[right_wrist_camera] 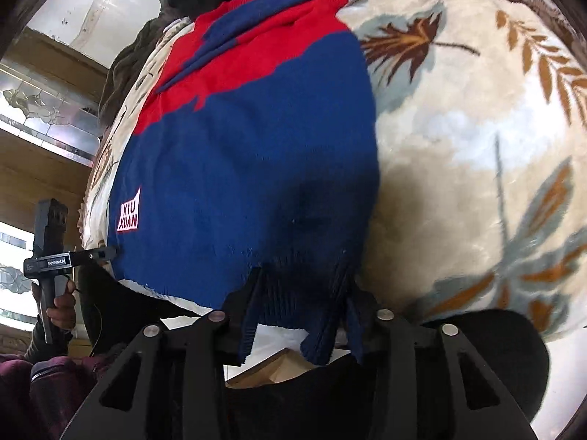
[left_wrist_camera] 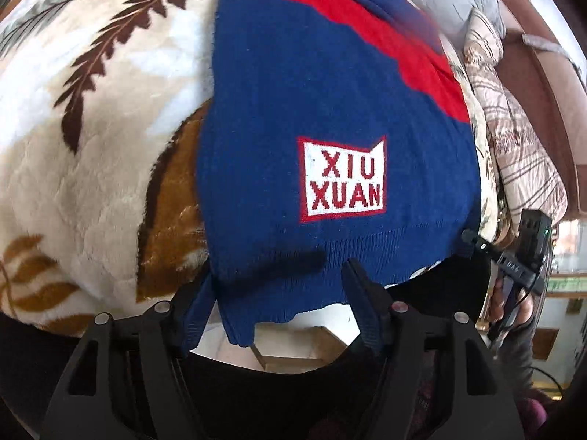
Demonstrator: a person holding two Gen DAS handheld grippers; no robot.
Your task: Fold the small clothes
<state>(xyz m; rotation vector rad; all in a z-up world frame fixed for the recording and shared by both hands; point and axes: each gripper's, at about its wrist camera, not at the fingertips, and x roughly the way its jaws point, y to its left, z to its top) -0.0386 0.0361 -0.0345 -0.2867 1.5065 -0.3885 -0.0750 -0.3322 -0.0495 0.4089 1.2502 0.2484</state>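
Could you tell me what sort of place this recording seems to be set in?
Probably a home bedroom: the sweater lies on a plush leaf-patterned blanket, with folded bedding beside a brown padded headboard.

Bed cover: a plush cream blanket [left_wrist_camera: 91, 117] with brown fern leaves is lying across the whole surface.
Bedding: a plaid quilt [left_wrist_camera: 521, 139] is bunching up at the blanket's edge.
Furniture: a brown headboard [left_wrist_camera: 543, 73] is curving behind the quilt.
Cabinet: wood panelling with mirrored strips [right_wrist_camera: 47, 124] is catching daylight.
Light: bright daylight is coming in through a window [right_wrist_camera: 14, 242].
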